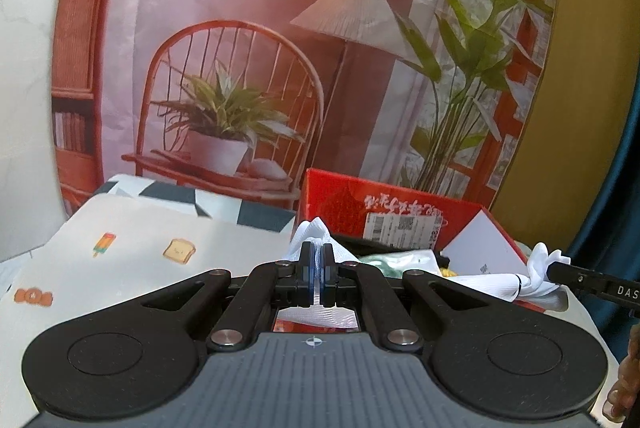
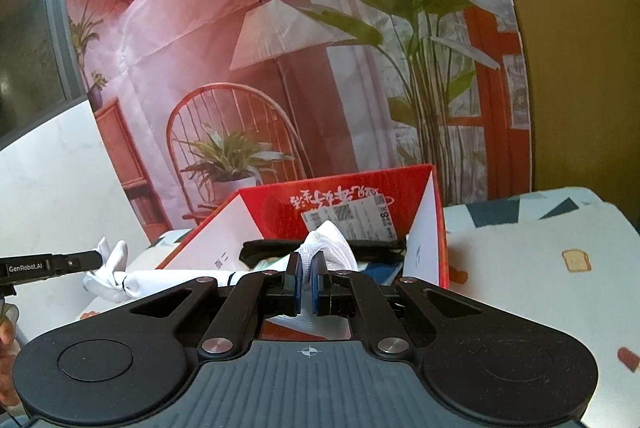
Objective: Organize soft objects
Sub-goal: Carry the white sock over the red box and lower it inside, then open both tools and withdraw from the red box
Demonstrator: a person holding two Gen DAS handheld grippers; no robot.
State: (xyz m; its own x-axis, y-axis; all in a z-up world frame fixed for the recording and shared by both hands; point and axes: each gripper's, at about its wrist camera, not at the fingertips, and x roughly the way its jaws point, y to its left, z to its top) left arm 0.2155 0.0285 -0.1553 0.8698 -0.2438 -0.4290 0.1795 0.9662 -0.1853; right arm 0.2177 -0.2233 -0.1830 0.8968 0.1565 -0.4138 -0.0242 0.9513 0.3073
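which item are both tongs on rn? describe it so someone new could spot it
Find the red cardboard box standing open at the back of the table, before the printed backdrop. Stretched across in front of it is a white cloth, one end pinched in the left tongs, the other in the right tongs. It is the only white fabric lifted off the table; the dark and green soft items lie inside the box.

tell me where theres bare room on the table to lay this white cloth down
The printed table cover lies bare left of the red box, around the toast and popsicle prints. Right of the box there is another bare stretch. The box itself is crowded with dark and green items. The white cloth hangs pinched between the left gripper and right gripper.
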